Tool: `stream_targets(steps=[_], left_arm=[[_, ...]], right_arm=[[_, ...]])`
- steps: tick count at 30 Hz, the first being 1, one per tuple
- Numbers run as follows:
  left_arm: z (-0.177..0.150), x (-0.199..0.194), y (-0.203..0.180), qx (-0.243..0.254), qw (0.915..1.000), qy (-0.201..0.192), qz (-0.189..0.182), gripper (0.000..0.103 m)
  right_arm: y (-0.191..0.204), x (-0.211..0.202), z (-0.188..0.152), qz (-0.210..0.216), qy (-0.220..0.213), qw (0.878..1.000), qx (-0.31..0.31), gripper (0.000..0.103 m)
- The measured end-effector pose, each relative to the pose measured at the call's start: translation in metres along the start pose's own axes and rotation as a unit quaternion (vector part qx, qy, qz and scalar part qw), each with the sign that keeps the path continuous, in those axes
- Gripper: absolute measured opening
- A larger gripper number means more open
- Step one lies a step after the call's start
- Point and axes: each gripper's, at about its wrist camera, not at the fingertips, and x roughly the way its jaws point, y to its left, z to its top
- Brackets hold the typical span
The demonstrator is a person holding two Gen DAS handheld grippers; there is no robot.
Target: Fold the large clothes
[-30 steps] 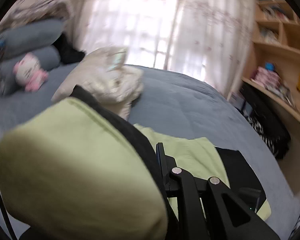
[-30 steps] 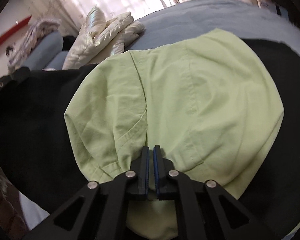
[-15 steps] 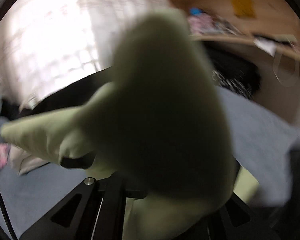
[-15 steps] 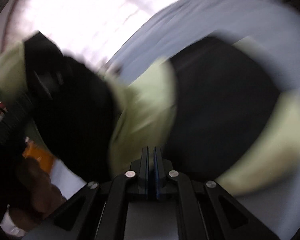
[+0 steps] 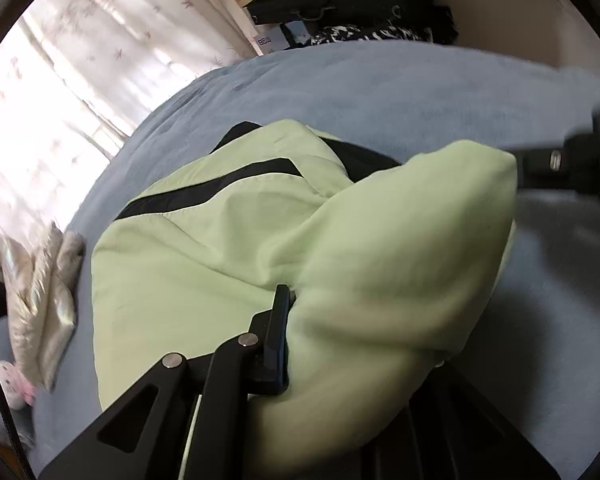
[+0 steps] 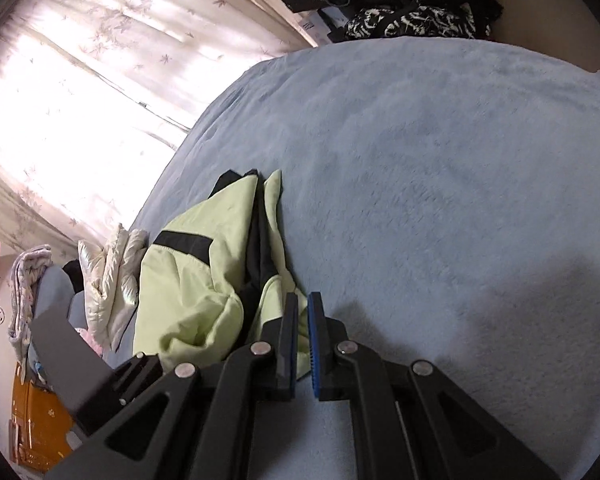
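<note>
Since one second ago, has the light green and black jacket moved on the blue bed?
Yes. The light green and black jacket has shifted from under the camera toward the white curtain side of the blue bed.

Left gripper (image 5: 300, 312) clamped on cloth; right gripper (image 6: 302, 344) closed, empty.

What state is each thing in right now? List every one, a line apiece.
Green-and-black jacket: bunched on the bed, one part lifted.
Left hand-held gripper: shut on the jacket's fabric.
Right hand-held gripper: shut, nothing visible between its pads.
Cream puffer coat: crumpled in a heap.
Blue blanket: spread flat.
Curtains: drawn, daylight coming through.
</note>
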Motion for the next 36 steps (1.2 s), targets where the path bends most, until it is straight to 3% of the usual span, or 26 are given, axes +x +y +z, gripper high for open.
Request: stream_targets(steps=[6,11,13,14,15,17,21,25,29,31,32,36], left_arm=[[0.016,-0.017,0.011,-0.033,0.9987,-0.038,-0.011,0.009],[0.009,0.007,0.013,-0.028,0.9993,0.0,-0.027,0.012],[0.003,0.002,0.017,-0.033,0.9987,-0.007,-0.038,0.02],[0.002,-0.002,0.019,-0.035,0.9981,-0.01,-0.049,0.032],[0.001,-0.008,0.02,-0.036,0.997,-0.011,-0.068,0.055],[-0.004,-0.022,0.022,-0.037,0.996,-0.014,-0.079,0.082],[-0.02,-0.06,0.033,-0.045,0.9945,-0.045,-0.083,0.083],[-0.036,-0.082,0.073,-0.098,0.9902,-0.051,-0.086,0.083],[-0.056,-0.07,0.133,-0.197,0.9766,-0.011,-0.085,0.083],[-0.071,-0.056,0.163,-0.262,0.9601,0.019,-0.094,0.082],[-0.08,-0.048,0.178,-0.299,0.9476,0.03,-0.108,0.081],[-0.105,-0.027,0.202,-0.371,0.9172,0.05,-0.137,0.081]], right_arm=[[-0.005,-0.005,0.006,-0.001,-0.015,1.0,-0.007,0.005],[-0.005,-0.002,0.008,-0.012,-0.004,1.0,-0.005,0.005],[-0.001,-0.003,0.009,-0.011,0.002,1.0,-0.01,0.005],[0.001,-0.004,0.009,-0.011,0.005,1.0,-0.014,0.005],[0.004,-0.004,0.011,-0.012,0.007,1.0,-0.019,0.007],[0.01,-0.006,0.014,-0.01,0.011,1.0,-0.026,0.014],[0.029,-0.008,0.021,0.005,0.018,0.999,-0.05,0.025],[0.041,0.003,0.034,0.04,0.051,0.997,-0.049,0.034],[0.047,0.03,0.052,0.051,0.096,0.993,-0.046,0.037],[0.047,0.049,0.06,0.056,0.124,0.99,-0.036,0.037],[0.046,0.06,0.063,0.059,0.142,0.988,-0.026,0.038],[0.041,0.093,0.067,0.057,0.189,0.98,0.001,0.038]])
